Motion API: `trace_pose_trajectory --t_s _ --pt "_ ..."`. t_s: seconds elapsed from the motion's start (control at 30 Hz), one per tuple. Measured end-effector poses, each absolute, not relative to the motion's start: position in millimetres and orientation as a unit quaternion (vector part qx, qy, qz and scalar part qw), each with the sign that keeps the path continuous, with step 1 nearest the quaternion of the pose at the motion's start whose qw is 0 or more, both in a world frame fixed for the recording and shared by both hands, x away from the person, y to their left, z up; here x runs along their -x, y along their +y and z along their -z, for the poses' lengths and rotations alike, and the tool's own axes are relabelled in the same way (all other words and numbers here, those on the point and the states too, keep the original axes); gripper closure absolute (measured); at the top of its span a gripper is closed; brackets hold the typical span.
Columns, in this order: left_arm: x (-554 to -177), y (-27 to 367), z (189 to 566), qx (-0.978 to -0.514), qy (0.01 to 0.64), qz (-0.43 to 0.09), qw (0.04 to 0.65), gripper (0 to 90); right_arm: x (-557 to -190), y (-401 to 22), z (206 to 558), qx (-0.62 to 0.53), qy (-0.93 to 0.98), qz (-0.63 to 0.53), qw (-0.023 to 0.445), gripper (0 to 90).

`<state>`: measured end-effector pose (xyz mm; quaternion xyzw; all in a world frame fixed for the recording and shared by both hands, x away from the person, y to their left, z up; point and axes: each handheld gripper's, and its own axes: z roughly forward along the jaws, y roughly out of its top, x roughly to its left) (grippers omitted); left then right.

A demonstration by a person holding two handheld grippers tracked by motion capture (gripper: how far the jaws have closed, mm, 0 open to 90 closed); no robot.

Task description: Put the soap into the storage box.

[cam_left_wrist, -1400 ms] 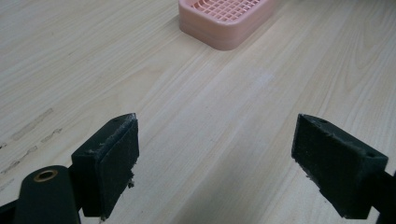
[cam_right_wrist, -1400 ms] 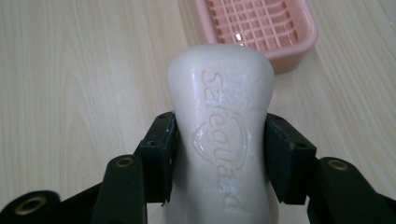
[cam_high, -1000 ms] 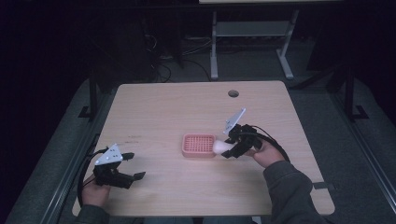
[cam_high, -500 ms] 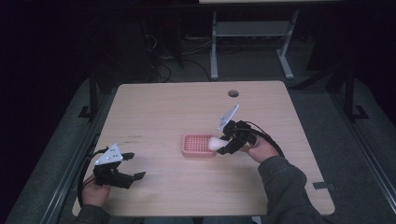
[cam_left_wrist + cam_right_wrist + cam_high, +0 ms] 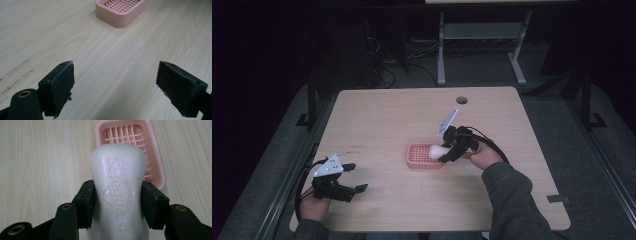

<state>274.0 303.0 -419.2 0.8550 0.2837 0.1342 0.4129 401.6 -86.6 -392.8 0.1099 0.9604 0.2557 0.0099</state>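
Wooden table [image 5: 382, 115], seen from above, carrying 1 pink slatted soap dish [image 5: 422, 156] near its centre. Right hand-held gripper [image 5: 447, 156] at the dish's right end, its 2 jaws clamped on the sides of a white soap bar [image 5: 118, 192], which projects forward from the jaws over the near edge of the dish, apparently above it. Left hand-held gripper [image 5: 354, 177] near the table's front left corner, well apart from the dish, jaws spread wide and holding nothing.
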Motion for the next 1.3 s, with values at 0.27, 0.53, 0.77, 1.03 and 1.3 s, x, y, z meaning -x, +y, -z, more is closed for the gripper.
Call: trace_pose_trajectory --t_s 0.27,0.53,0.77,1.03,1.3 --pt "-274 303 419 -0.855 0.283 -0.135 0.414 14.8 -407 -77 390 -0.1 0.961 -0.256 0.01 48.3" --pt "-274 303 419 -0.855 0.283 -0.135 0.414 14.8 -412 -71 391 -0.098 0.962 -0.256 0.004 48.3" --pt "-274 304 419 -0.854 0.284 -0.135 0.414 14.8 -415 -63 388 -0.092 0.963 -0.254 0.002 48.3" --pt "-274 304 419 -0.854 0.284 -0.135 0.415 14.8 -417 -55 389 -0.086 0.962 -0.257 0.003 48.3" --pt "-274 304 419 -0.854 0.284 -0.135 0.415 14.8 -419 -47 397 -0.08 0.965 -0.251 -0.002 48.3"
